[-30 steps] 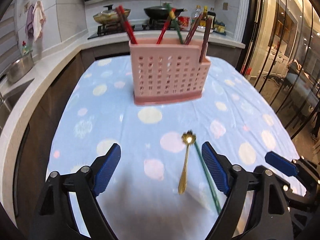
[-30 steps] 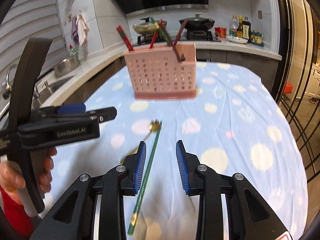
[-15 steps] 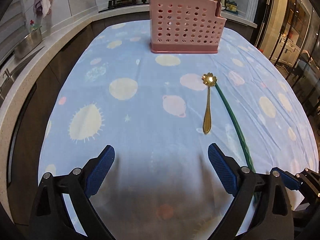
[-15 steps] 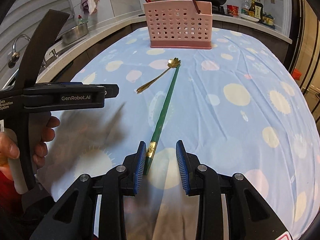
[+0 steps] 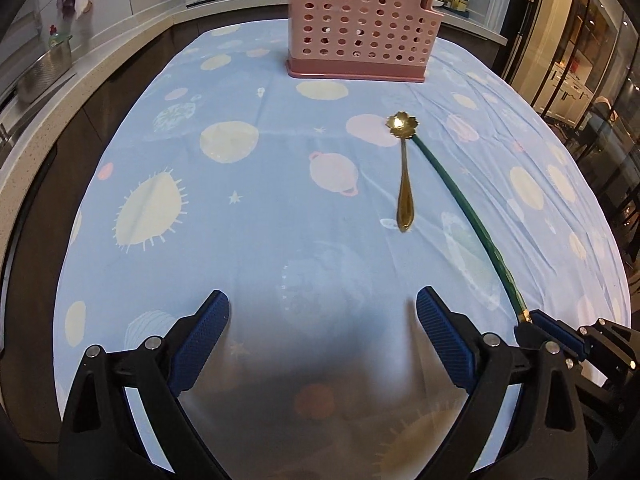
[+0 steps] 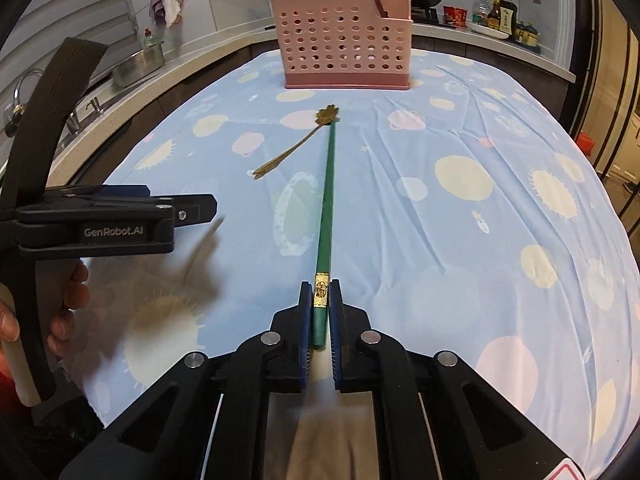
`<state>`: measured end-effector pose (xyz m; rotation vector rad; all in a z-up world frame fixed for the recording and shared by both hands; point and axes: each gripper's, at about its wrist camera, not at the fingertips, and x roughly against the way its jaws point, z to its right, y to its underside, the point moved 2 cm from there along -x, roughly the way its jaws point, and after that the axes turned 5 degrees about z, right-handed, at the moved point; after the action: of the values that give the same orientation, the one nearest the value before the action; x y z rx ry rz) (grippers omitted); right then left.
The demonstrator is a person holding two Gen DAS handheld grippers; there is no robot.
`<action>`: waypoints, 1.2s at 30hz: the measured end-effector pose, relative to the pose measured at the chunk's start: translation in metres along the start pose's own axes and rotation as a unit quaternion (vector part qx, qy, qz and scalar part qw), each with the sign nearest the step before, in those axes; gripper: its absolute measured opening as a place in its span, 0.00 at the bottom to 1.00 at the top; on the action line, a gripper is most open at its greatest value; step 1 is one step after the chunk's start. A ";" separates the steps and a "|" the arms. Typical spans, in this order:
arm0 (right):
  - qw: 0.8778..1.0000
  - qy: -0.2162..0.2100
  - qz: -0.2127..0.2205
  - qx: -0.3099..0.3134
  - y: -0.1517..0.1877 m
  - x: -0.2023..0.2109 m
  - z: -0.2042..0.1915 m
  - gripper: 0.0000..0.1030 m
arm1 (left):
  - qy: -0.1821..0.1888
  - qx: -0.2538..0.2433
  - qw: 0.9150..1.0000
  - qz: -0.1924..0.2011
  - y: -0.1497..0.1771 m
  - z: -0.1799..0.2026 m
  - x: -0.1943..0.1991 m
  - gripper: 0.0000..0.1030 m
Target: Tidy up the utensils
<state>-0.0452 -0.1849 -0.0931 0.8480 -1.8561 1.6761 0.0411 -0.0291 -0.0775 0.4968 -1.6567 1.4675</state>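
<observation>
A green chopstick lies on the blue spotted tablecloth, pointing toward the pink perforated utensil holder. My right gripper is shut on the chopstick's near end, at its gold band. Beside the chopstick lies a gold flower-headed spoon, its head touching the chopstick's far tip. In the left wrist view the spoon and the chopstick sit ahead and to the right of my left gripper, which hangs open over bare cloth. The holder stands at the far end with several chopsticks in it.
A person's hand grips the left tool's handle at the left of the right wrist view. A counter with a steel bowl runs along the left. A stove with pans and bottles lines the back. Glass doors stand to the right.
Both grippers sank toward the cloth and tipped downward. The right gripper's jaws, earlier apart around the chopstick's near end, have shut on it. The left gripper stayed open.
</observation>
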 end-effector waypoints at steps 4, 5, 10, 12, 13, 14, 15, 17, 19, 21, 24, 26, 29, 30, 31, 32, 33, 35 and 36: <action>1.000 0.017 0.008 -0.016 -0.006 -0.003 0.016 0.06 | 0.020 -0.004 1.000 -0.003 -0.007 0.010 -0.007 0.88; 1.000 0.019 0.010 -0.023 -0.008 -0.004 0.021 0.06 | 0.024 -0.005 1.000 -0.002 -0.009 0.013 -0.009 0.88; 0.998 0.027 0.019 -0.049 -0.020 -0.007 0.041 0.06 | 0.042 -0.011 0.999 0.017 -0.025 0.025 -0.015 0.88; 0.998 0.027 0.021 -0.052 -0.024 -0.009 0.044 0.06 | 0.047 -0.014 0.998 0.029 -0.031 0.031 -0.018 0.88; 0.998 0.026 0.022 -0.053 -0.025 -0.009 0.044 0.06 | 0.045 -0.018 0.998 0.031 -0.034 0.033 -0.021 0.88; 0.998 0.024 0.021 -0.053 -0.025 -0.010 0.044 0.06 | 0.042 -0.021 0.998 0.030 -0.035 0.035 -0.024 0.87; 0.998 0.022 0.020 -0.053 -0.026 -0.011 0.044 0.06 | 0.044 -0.020 0.998 0.029 -0.037 0.036 -0.027 0.86; 0.998 0.017 0.016 -0.053 -0.025 -0.014 0.042 0.06 | 0.052 -0.016 0.998 0.023 -0.038 0.037 -0.033 0.80; 0.998 0.013 0.013 -0.052 -0.025 -0.016 0.041 0.06 | 0.050 -0.018 0.998 0.022 -0.038 0.038 -0.036 0.73; 0.998 0.012 0.011 -0.053 -0.025 -0.017 0.042 0.06 | 0.048 -0.024 0.998 0.025 -0.039 0.038 -0.036 0.63; 0.998 0.011 0.010 -0.056 -0.025 -0.019 0.043 0.06 | 0.047 -0.026 0.998 0.027 -0.040 0.036 -0.034 0.46; 0.998 0.011 0.010 -0.057 -0.025 -0.019 0.043 0.07 | 0.051 -0.028 0.998 0.027 -0.039 0.036 -0.033 0.31; 0.998 0.013 0.010 -0.056 -0.024 -0.018 0.041 0.07 | 0.060 -0.032 0.997 0.026 -0.037 0.036 -0.032 0.14; 0.998 0.013 0.010 -0.056 -0.024 -0.017 0.041 0.07 | 0.062 -0.035 0.997 0.026 -0.036 0.037 -0.032 0.11; 0.998 0.014 0.011 -0.056 -0.024 -0.017 0.040 0.07 | 0.064 -0.036 0.997 0.027 -0.035 0.038 -0.031 0.11; 0.998 0.014 0.011 -0.056 -0.024 -0.016 0.040 0.07 | 0.066 -0.037 0.997 0.027 -0.034 0.039 -0.031 0.10; 0.998 0.015 0.012 -0.056 -0.024 -0.016 0.040 0.07 | 0.071 -0.037 0.996 0.027 -0.034 0.039 -0.030 0.10; 0.998 0.016 0.015 -0.055 -0.025 -0.013 0.040 0.06 | 0.080 -0.033 0.996 0.025 -0.033 0.038 -0.028 0.10; 0.998 0.017 0.016 -0.054 -0.025 -0.012 0.040 0.07 | 0.085 -0.032 0.996 0.024 -0.033 0.038 -0.026 0.10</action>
<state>-0.0170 -0.2240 -0.0892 0.7447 -1.9286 1.5833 0.0683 -0.0787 -0.0766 0.2903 -1.5853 1.4453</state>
